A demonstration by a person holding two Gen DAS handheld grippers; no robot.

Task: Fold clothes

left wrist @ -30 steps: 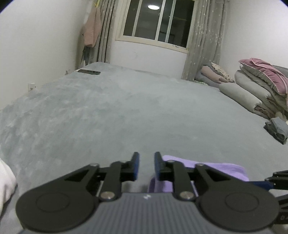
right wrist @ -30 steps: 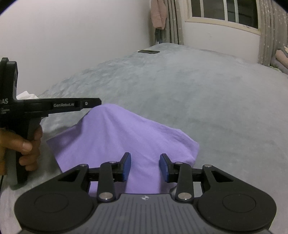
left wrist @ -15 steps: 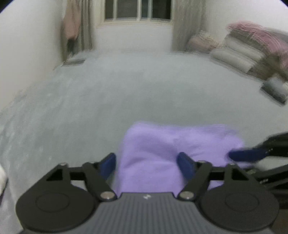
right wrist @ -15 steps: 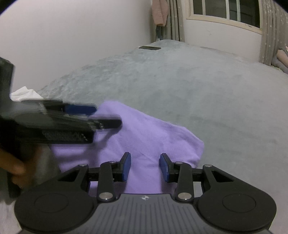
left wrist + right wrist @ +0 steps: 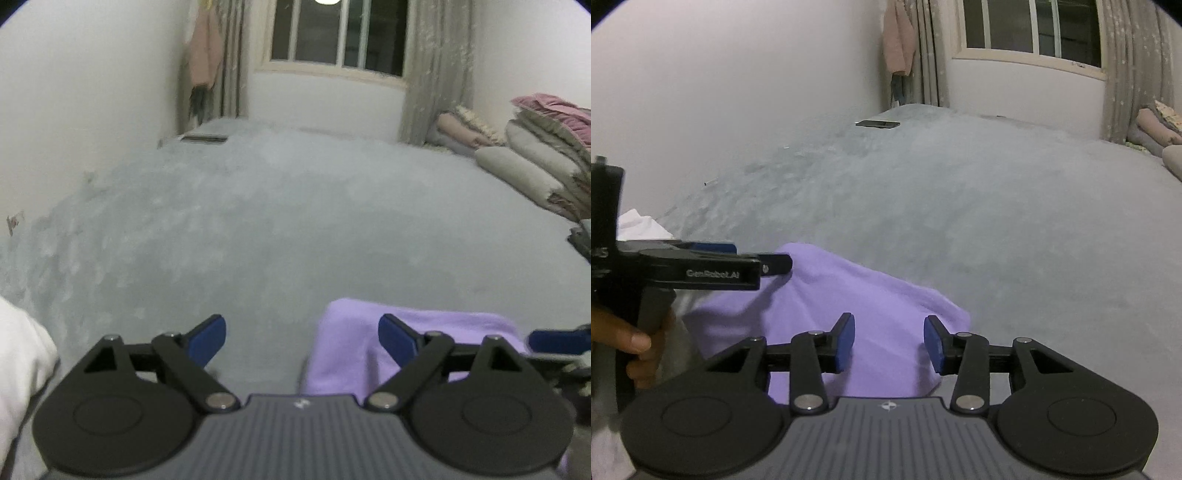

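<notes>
- The scene was a bedroom: a wide grey bed cover (image 5: 295, 221) ran back to a curtained window (image 5: 336, 35), with a dark flat object (image 5: 878, 124), perhaps a phone, lying far off near the wall.
- A purple garment (image 5: 857, 314) lay low and compact on the cover close to the person, its near part under both tools; how many layers it made could not be read from either view.
- The left gripper (image 5: 301, 334) had its jaws spread wide and held nothing; its right-hand blue pad (image 5: 397, 334) sat over the garment's left edge, the other over bare cover.
- The right gripper (image 5: 888, 341) stood with its jaws partly apart above the cloth, nothing pinched between them.
- That placement, one tool at each side of the cloth, would suit either taking hold of edges for a fold or having just let a fold go; the pictures fit both.
- A hand (image 5: 631, 341) gripped the left tool's handle.
- A white cloth (image 5: 22, 354) lay at the left; stacked bedding (image 5: 543, 155) stood along the right wall.
- No basket or other container showed.
</notes>
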